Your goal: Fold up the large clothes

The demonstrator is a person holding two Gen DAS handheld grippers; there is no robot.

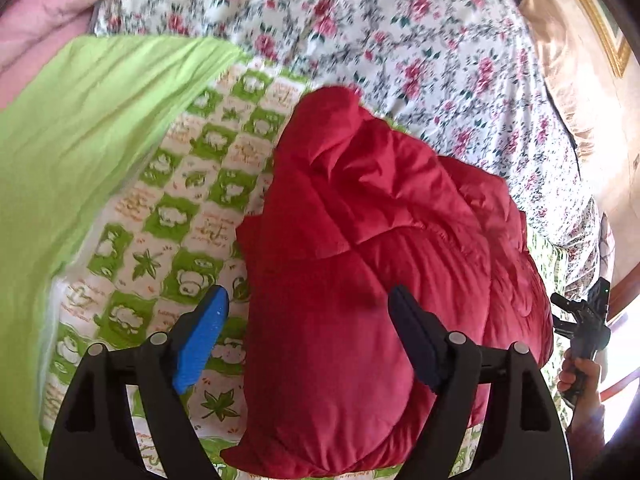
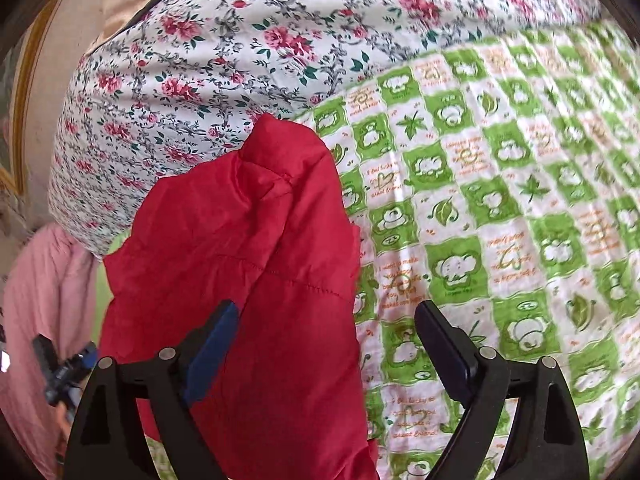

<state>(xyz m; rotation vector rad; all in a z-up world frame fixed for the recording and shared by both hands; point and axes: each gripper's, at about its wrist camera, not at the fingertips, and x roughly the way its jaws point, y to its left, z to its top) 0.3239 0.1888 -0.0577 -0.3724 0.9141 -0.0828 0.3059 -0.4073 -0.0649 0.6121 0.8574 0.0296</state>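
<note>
A red quilted jacket (image 1: 372, 248) lies bunched and partly folded on a green-and-white checked sheet (image 1: 180, 216). My left gripper (image 1: 308, 300) hovers over the jacket's near left edge, jaws wide apart and no pad pressing on the cloth. In the right wrist view the same jacket (image 2: 248, 248) fills the lower left. My right gripper (image 2: 328, 312) stands open above its right edge, one finger over red fabric, the other over the sheet (image 2: 500, 200). Each gripper shows at the edge of the other's view: the right gripper (image 1: 584, 320) in a hand, the left gripper (image 2: 64, 368).
A white quilt with red flowers (image 1: 400, 40) is heaped at the back of the bed. A plain lime-green cloth (image 1: 80, 140) lies to the left, with pink bedding (image 1: 36, 28) behind it. A beige pillow (image 1: 568, 80) and a gold-framed picture (image 1: 600, 20) are at the far right.
</note>
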